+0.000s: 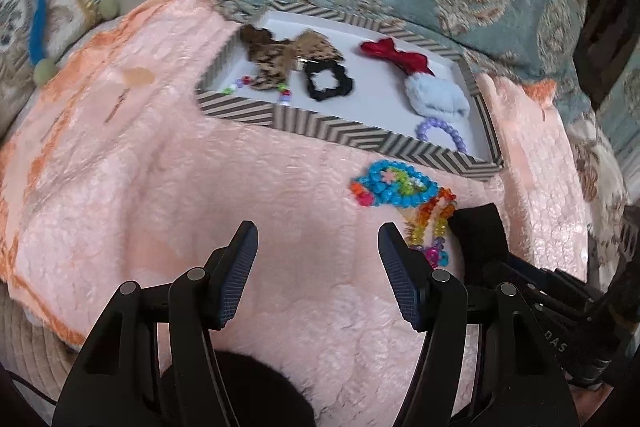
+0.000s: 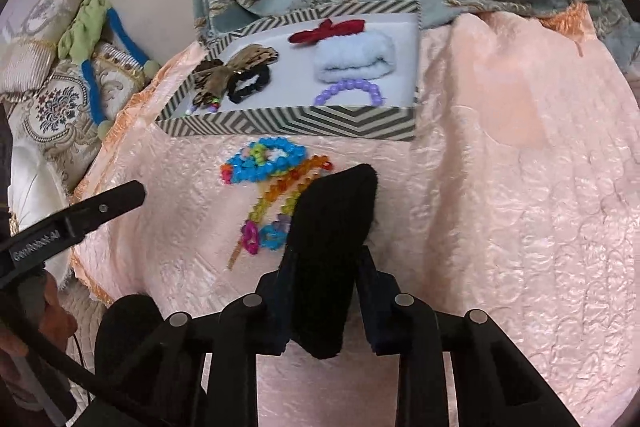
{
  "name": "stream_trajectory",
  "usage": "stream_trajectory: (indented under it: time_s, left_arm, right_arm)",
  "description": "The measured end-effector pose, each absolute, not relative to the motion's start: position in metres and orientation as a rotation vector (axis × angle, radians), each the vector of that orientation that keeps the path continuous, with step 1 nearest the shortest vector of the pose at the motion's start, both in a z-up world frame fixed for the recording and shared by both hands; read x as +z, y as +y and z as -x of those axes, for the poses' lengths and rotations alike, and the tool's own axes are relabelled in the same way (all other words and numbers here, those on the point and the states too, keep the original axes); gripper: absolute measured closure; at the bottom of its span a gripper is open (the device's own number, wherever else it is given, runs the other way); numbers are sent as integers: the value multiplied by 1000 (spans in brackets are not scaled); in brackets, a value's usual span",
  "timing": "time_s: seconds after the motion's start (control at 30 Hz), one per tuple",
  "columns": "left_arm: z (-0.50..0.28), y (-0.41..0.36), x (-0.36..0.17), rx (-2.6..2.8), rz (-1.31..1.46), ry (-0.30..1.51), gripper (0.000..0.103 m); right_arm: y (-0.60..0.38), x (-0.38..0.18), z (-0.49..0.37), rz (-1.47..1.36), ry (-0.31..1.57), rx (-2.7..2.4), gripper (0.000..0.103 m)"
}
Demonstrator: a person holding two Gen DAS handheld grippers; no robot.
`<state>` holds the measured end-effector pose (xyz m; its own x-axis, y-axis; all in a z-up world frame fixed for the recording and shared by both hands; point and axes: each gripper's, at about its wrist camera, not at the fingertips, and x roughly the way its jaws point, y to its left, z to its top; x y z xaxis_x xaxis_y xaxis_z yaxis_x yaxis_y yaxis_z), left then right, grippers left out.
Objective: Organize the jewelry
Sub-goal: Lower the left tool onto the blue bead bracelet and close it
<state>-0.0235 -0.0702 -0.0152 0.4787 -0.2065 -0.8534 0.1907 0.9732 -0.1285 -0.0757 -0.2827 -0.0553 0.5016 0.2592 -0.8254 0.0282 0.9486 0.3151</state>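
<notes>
The right gripper (image 2: 320, 267) was clamped on a black fuzzy item (image 2: 332, 227), apparently a hair accessory, its long axis running forward along the fingers and tilting slightly right toward the far end. The item hung over the pink quilted blanket (image 2: 500, 187), its far tip just short of the chevron-patterned box (image 2: 288, 123), which lay ahead and a little to the left. The drop would seem to call for a short carry forward over the near wall into the white interior.

Inside the box sat a brown bow (image 2: 236, 67), a black scrunchie (image 2: 250, 83), a red bow (image 2: 326, 29), a pale blue fluffy scrunchie (image 2: 354, 61) and a purple bead bracelet (image 2: 348, 91). On the blanket, between the box and the held item, lay a blue bead bracelet (image 2: 264, 163) and, nearer, a rainbow bead strand (image 2: 288, 195) partly hidden behind the black item.

The left gripper (image 1: 318, 255) hovered with its jaws spread wide and nothing between them, low over the blanket and pointing toward the box. The loose beads lay just right of its right finger, nearer to it than to the laden right gripper, so it looked better placed for the next pick. The right gripper approached almost level and from the near side.
</notes>
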Motion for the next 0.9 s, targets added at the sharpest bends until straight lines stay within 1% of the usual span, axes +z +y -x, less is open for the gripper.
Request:
stream_trajectory:
  time_s: [0.23,0.57,0.63,0.7,0.73,0.77,0.8,0.83,0.87,0.9]
  left_arm:
    - [13,-116,-27,-355,-136,1030,40]
    - [-13,-155,-51,-481,-313,1024,41]
    - [-21,-159,-59,-491,-338,1035,46]
    - [-25,-162,-64,-505,-351,1049,58]
    - [-27,-163,-67,-516,-361,1058,60]
    - [-27,-164,-69,-518,-374,1057,65]
    - [-28,-164,-72,-514,-386,1054,71]
    - [-29,-164,-73,-512,-385,1053,75]
    - [-31,-161,-72,-509,-368,1056,85]
    - [-34,-155,-71,-501,-329,1067,88]
  right_arm:
    - [-296,-56,78,-341,1054,155,77]
    - [-309,-61,74,-334,1084,167,77]
    - [-309,-64,72,-340,1095,172,77]
    - [-311,-66,71,-356,1097,178,77]
    - [-311,-66,71,-364,1099,180,77]
    - [-313,-68,71,-379,1102,181,77]
    - [-314,-68,70,-387,1103,181,77]
    - [-315,-68,70,-392,1104,182,77]
    - [-314,-68,71,-388,1102,181,77]
    - [-314,-67,72,-383,1100,180,77]
